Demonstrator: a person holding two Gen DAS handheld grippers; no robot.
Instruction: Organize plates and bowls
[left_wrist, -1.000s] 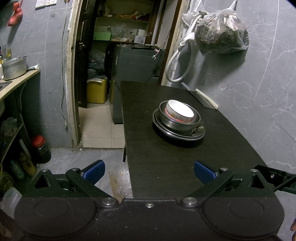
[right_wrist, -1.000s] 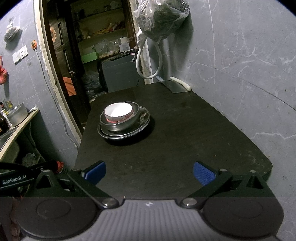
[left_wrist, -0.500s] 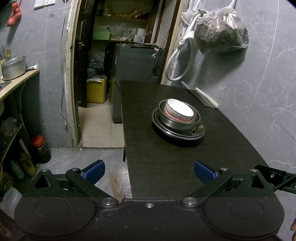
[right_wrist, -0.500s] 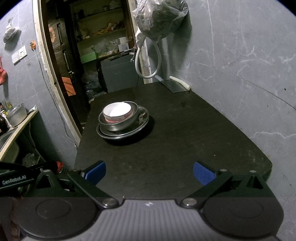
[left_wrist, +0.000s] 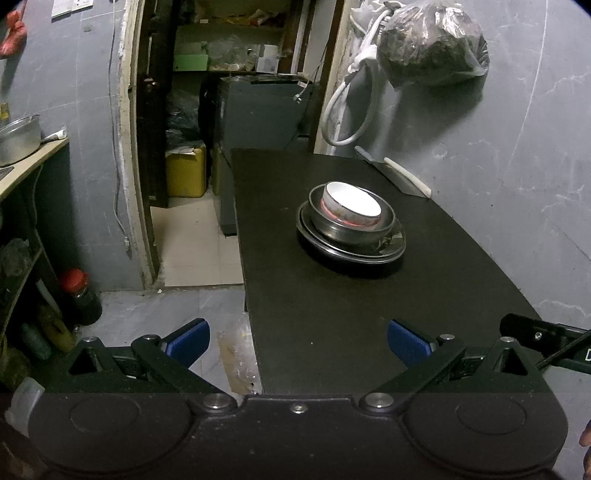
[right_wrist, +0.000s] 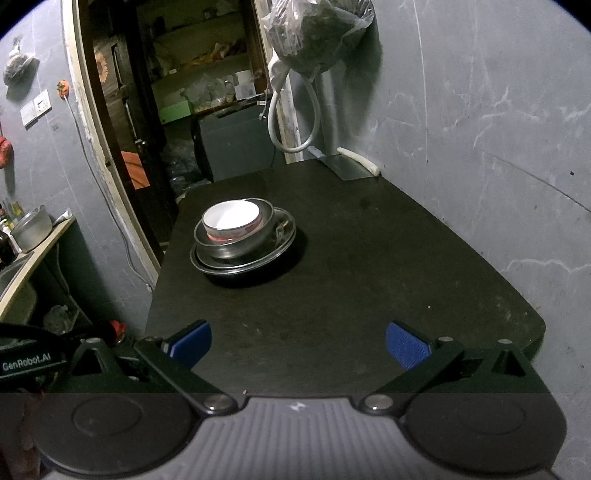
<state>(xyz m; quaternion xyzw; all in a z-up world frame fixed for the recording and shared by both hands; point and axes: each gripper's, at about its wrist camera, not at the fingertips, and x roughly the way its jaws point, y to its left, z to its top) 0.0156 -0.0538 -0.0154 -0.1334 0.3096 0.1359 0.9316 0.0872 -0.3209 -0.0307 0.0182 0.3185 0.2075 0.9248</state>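
A stack of dishes stands on the black table (left_wrist: 332, 314) (right_wrist: 369, 258). A white bowl with a red band (left_wrist: 352, 205) (right_wrist: 233, 218) nests in a steel bowl (left_wrist: 332, 229) (right_wrist: 221, 249), which rests on steel plates (left_wrist: 391, 248) (right_wrist: 284, 240). My left gripper (left_wrist: 298, 342) hangs open over the table's near left edge, well short of the stack. Also open and empty, my right gripper (right_wrist: 298, 341) hovers above the near edge, with the stack ahead and to its left.
A cleaver with a white handle (left_wrist: 400, 175) (right_wrist: 354, 164) lies at the table's far right against the grey wall. A bag (left_wrist: 432, 44) and hose (left_wrist: 347, 107) hang above it. Left of the table are a doorway, a counter with a pot (left_wrist: 18, 138), and bottles on the floor.
Both grippers have drawn back very slightly from the stack; the dishes have not moved and both stay open.
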